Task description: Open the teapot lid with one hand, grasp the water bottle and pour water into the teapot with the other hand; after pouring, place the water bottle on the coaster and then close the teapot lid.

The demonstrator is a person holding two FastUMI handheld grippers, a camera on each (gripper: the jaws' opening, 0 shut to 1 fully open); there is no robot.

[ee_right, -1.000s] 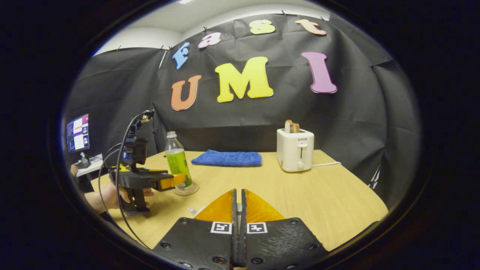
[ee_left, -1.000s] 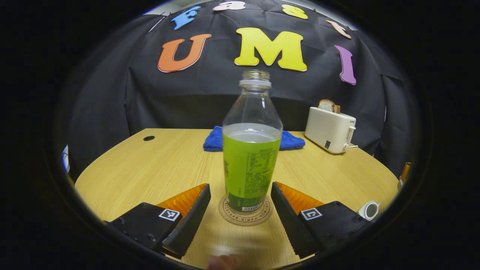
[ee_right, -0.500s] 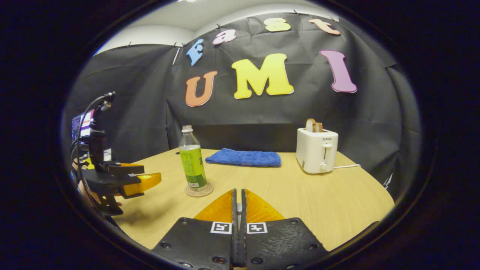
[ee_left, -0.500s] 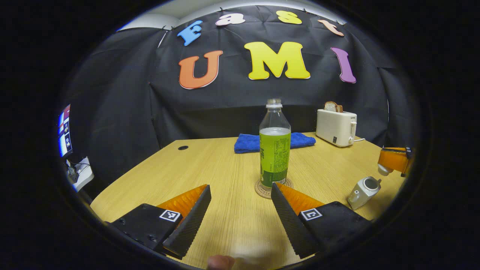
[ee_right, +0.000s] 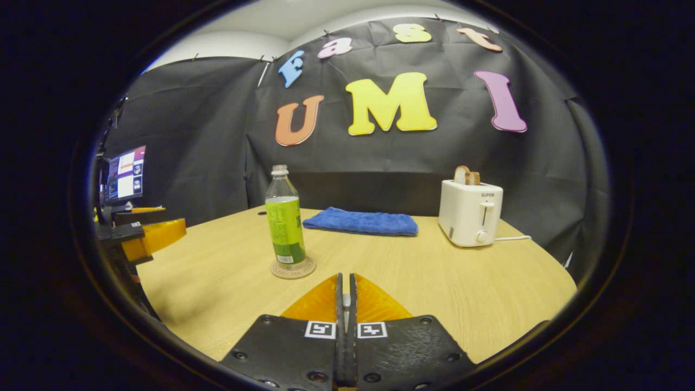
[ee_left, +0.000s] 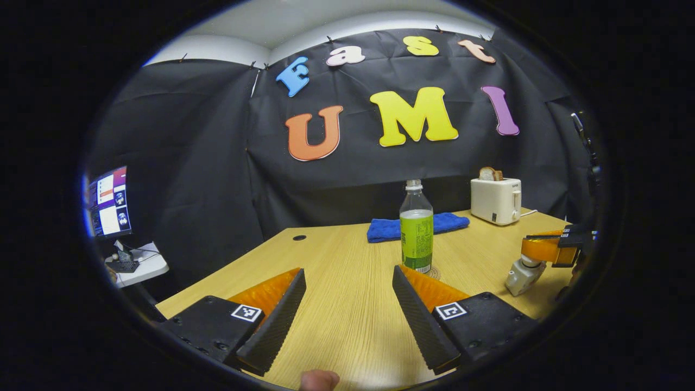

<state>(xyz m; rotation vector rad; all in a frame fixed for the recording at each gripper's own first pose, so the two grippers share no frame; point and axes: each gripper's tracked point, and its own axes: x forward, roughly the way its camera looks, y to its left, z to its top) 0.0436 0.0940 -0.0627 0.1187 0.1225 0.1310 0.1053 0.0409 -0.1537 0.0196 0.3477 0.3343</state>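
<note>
Left gripper [ee_left: 347, 320] spread, empty; water bottle [ee_left: 416, 227] on coaster [ee_right: 293, 268], towel [ee_right: 361, 221] and toaster [ee_right: 470, 212] behind.

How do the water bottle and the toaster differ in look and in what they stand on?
The water bottle is tall, slim and clear with a green label; the toaster is a squat, cream-white box. The water bottle stands on a round coaster; the toaster stands directly on the table. The water bottle has no cap on; the toaster has bread sticking out on top. Both stand upright.
</note>
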